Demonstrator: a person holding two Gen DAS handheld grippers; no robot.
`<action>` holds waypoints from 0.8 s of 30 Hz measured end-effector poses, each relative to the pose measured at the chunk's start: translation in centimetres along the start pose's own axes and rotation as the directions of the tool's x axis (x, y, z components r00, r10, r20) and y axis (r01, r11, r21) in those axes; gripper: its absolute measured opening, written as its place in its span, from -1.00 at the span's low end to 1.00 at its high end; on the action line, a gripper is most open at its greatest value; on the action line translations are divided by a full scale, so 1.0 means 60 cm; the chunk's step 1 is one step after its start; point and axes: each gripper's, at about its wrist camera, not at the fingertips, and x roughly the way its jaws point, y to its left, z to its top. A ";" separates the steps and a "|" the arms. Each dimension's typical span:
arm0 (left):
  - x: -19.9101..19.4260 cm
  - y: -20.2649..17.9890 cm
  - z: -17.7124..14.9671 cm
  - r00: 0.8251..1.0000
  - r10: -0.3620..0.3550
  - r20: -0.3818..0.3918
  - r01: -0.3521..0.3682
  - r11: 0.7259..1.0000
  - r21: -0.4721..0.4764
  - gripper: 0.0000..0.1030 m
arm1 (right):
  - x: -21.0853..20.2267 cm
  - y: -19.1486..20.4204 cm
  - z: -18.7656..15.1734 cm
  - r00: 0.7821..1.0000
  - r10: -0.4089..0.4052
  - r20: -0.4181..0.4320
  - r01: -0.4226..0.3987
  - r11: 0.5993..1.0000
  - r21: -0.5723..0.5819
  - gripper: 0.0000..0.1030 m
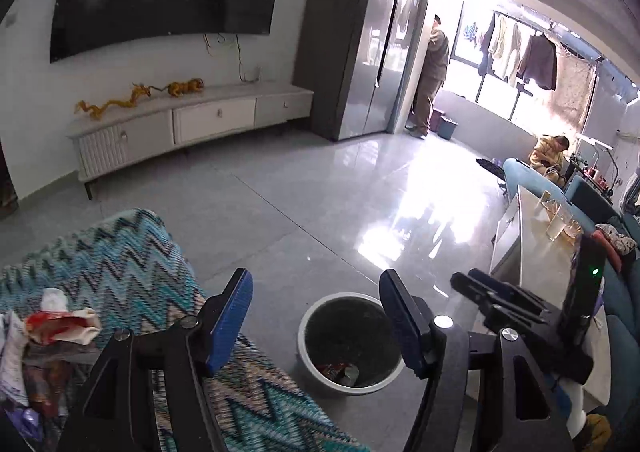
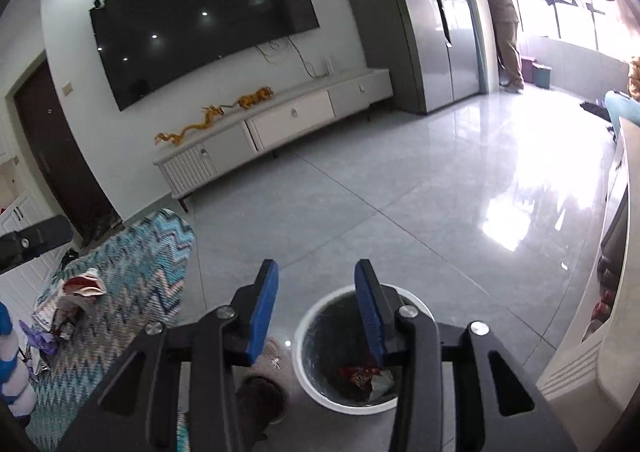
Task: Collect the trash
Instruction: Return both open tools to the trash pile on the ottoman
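While both grippers hang empty, left gripper [image 1: 316,316] spread wide and right gripper [image 2: 316,308] partly open, wrappers [image 2: 366,376] lie in the bin [image 2: 308,384] at 6 o'clock.

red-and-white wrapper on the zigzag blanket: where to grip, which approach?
A judgement: take the red-and-white wrapper by its raised crumpled edge, coming from above with the left gripper, whose jaws are open and empty. It lies loosely bunched on the zigzag blanket with other litter close beside it, so a pinch from above on the upstanding fold should avoid snagging blanket or neighbours.

Empty right tongs [image 2: 316,306] above trash bin [image 2: 308,392]
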 end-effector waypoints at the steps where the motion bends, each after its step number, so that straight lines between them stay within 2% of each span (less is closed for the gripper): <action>1: -0.027 0.017 -0.001 1.000 0.018 0.021 -0.019 1.000 0.005 0.31 | -0.022 0.025 0.011 0.999 0.020 0.024 -0.020 1.000 -0.020 -0.26; 5: -0.130 0.080 -0.014 0.992 0.088 0.091 -0.088 0.996 -0.002 0.31 | -0.094 0.126 0.040 0.990 0.102 0.092 -0.092 0.989 -0.113 -0.24; 8: -0.192 0.136 -0.029 0.979 0.160 0.128 -0.159 0.987 -0.017 0.31 | -0.132 0.197 0.055 0.978 0.173 0.120 -0.150 0.972 -0.181 -0.22; 12: -0.244 0.225 -0.049 0.960 0.246 0.132 -0.238 0.969 -0.072 0.31 | -0.156 0.280 0.068 0.963 0.243 0.120 -0.203 0.940 -0.275 -0.20; 18: -0.258 0.373 -0.090 0.938 0.344 0.037 -0.332 0.926 -0.181 0.31 | -0.129 0.371 0.068 0.945 0.321 0.061 -0.278 0.886 -0.372 -0.11; 22: -0.227 0.467 -0.116 0.939 0.333 -0.080 -0.343 0.904 -0.255 0.31 | -0.064 0.422 0.057 0.936 0.350 -0.025 -0.329 0.849 -0.415 -0.10; 24: -0.207 0.489 -0.132 0.938 0.322 -0.132 -0.346 0.899 -0.267 0.31 | -0.020 0.452 0.052 0.930 0.359 -0.081 -0.357 0.825 -0.437 -0.10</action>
